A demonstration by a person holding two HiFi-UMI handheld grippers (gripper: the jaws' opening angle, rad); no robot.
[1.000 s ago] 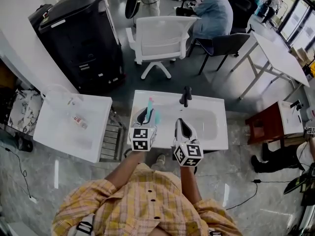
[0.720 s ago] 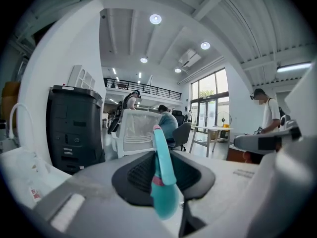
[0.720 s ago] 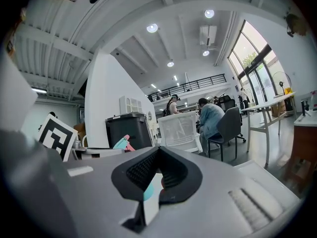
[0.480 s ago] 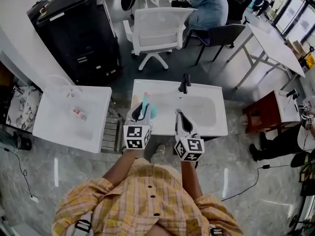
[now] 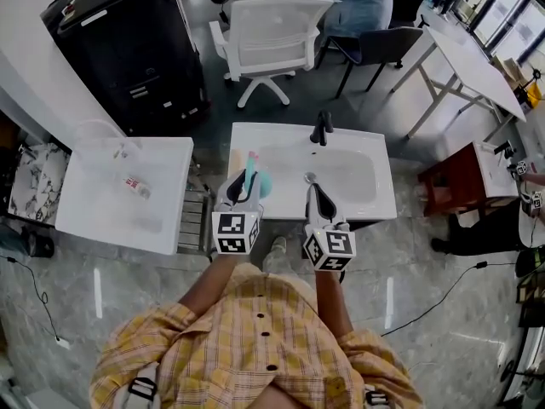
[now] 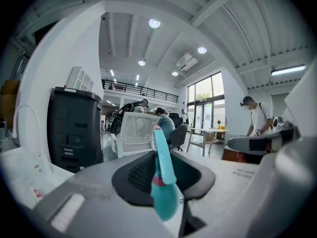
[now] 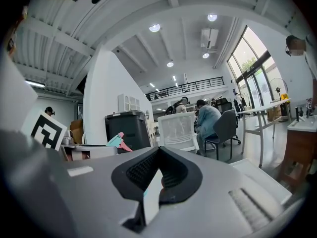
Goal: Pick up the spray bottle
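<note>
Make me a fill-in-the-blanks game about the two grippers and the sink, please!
1. The left gripper is shut on the ____ plastic spray bottle.
2. The right gripper holds ____.
3. The tap on the white rectangular sink is coloured ____.

Missing words: teal; nothing; black.

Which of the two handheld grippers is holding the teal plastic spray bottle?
The left gripper: its jaws clamp the teal plastic spray bottle; the right gripper holds nothing.
</note>
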